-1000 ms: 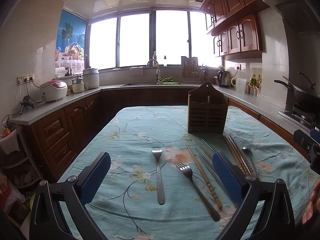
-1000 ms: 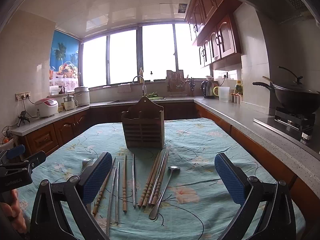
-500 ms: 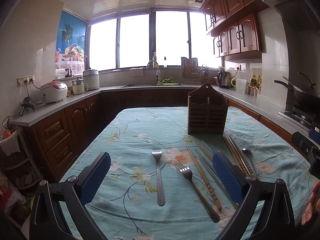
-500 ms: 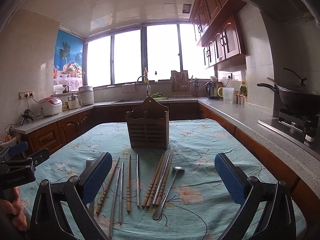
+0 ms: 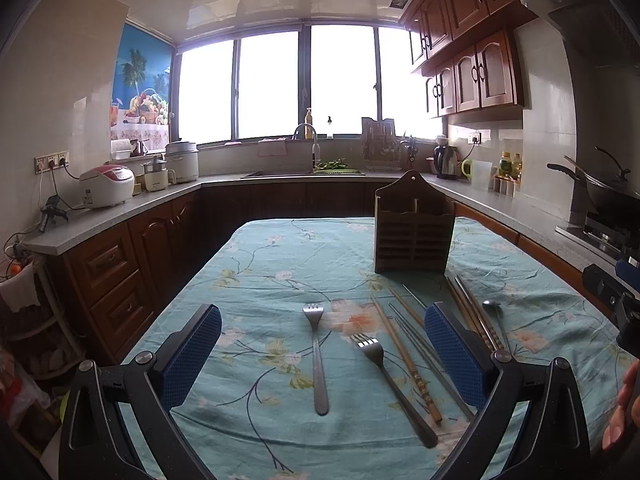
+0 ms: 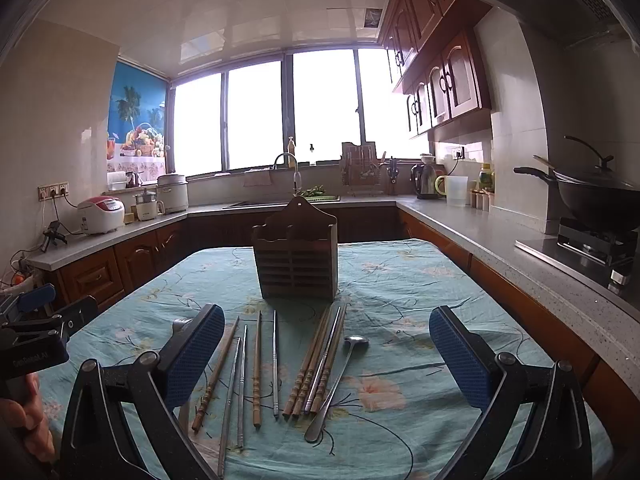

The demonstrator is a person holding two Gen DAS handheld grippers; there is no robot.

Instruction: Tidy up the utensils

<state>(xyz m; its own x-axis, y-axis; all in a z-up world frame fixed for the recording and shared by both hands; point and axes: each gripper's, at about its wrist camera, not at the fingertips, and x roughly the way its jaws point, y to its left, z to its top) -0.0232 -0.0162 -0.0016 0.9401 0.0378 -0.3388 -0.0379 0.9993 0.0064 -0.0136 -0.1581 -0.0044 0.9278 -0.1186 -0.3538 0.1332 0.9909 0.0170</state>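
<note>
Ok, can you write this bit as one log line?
left gripper: open, empty | right gripper: open, empty | two steel forks, chopsticks, spoon: on tablecloth | brown wooden holder: upright

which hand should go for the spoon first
Right. The spoon lies between the right gripper and its open jaws; from the left gripper it sits far off beyond the chopsticks, nearer the forks.
</note>
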